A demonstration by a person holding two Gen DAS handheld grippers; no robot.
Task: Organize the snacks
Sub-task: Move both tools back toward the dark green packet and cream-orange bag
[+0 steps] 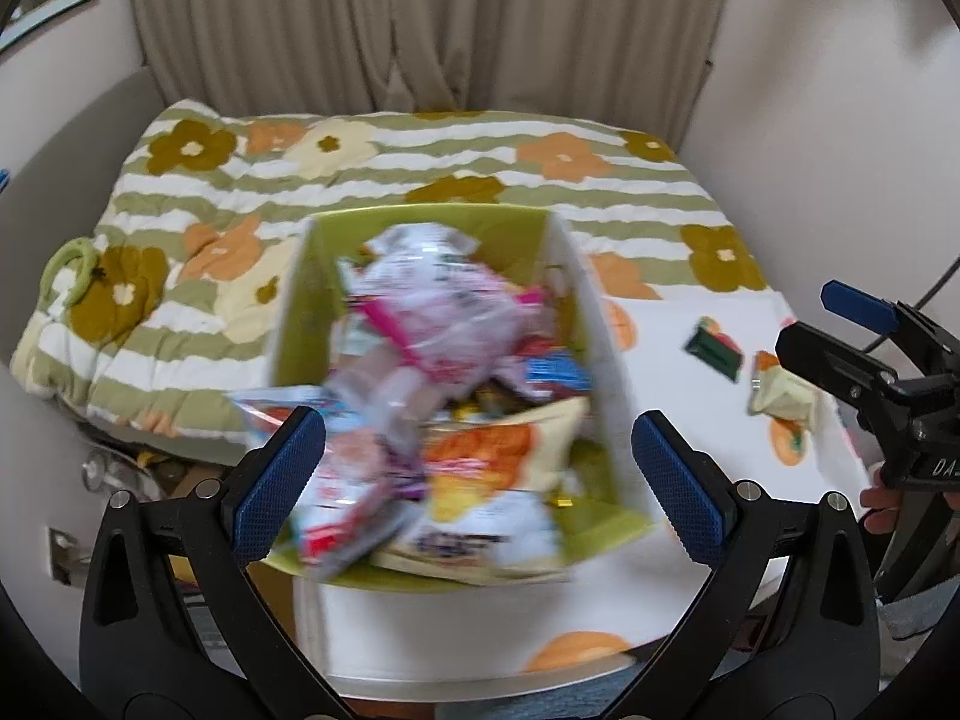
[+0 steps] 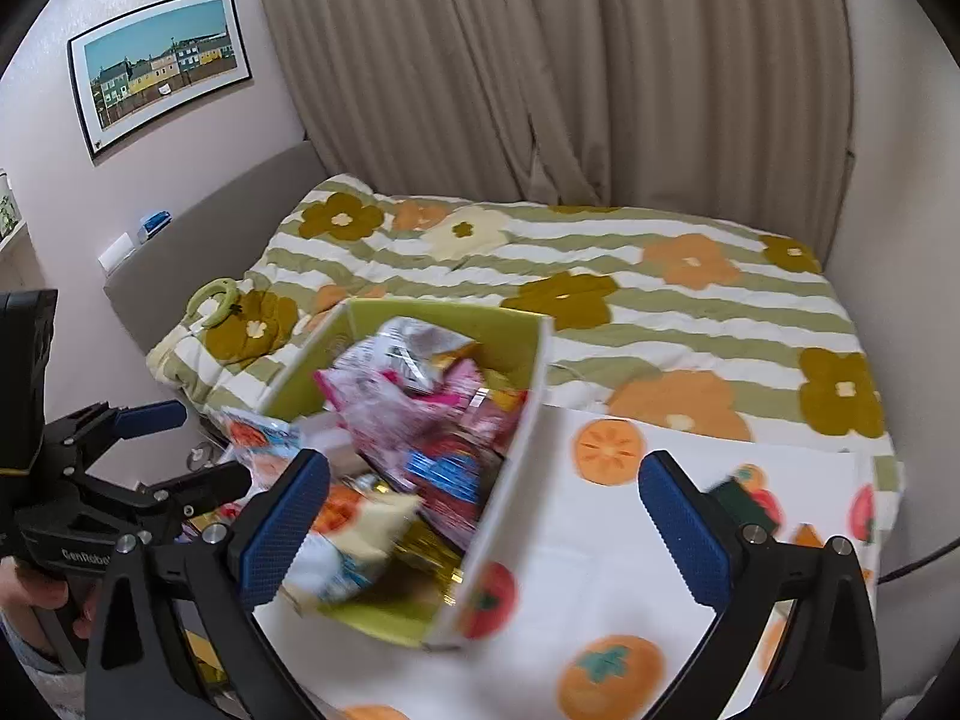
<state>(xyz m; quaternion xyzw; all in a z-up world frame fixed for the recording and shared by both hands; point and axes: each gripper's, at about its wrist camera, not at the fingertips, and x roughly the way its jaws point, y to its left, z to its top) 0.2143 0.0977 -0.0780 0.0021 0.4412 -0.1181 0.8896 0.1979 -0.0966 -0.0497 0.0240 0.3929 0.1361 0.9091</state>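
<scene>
- The snack box [image 1: 594, 324], an open-topped rectangular carton with a lime-green inside and white outer walls, sits on the counter [image 1: 660, 354]; its long axis runs away from the cameras toward the bed [image 1: 420, 156].
- It is heaped with crinkly foil and plastic packets, blurred in both views: a pink-and-white bag [image 1: 438, 300] lies on top, and an orange-and-cream bag [image 1: 498, 450] is at the near end.
- One packet [image 1: 264, 414] hangs over the box's left rim.
- The counter wears a white cloth printed with orange fruit [image 2: 606, 450].
- Two small snacks lie on that cloth, well apart from the box on its right: a dark green packet [image 1: 714, 348] and a pale cream one [image 1: 780, 396].
- The left tool [image 1: 474, 480] hovers above the near end of the box, its blue textured pads spread wide, gripping nothing.
- The right tool [image 2: 483, 528] hangs over the box's right wall, its fingers likewise wide apart and empty.
- The bed carries a quilted cover with green stripes and flowers; beige pleated curtains [image 2: 540, 72] hang behind.
</scene>
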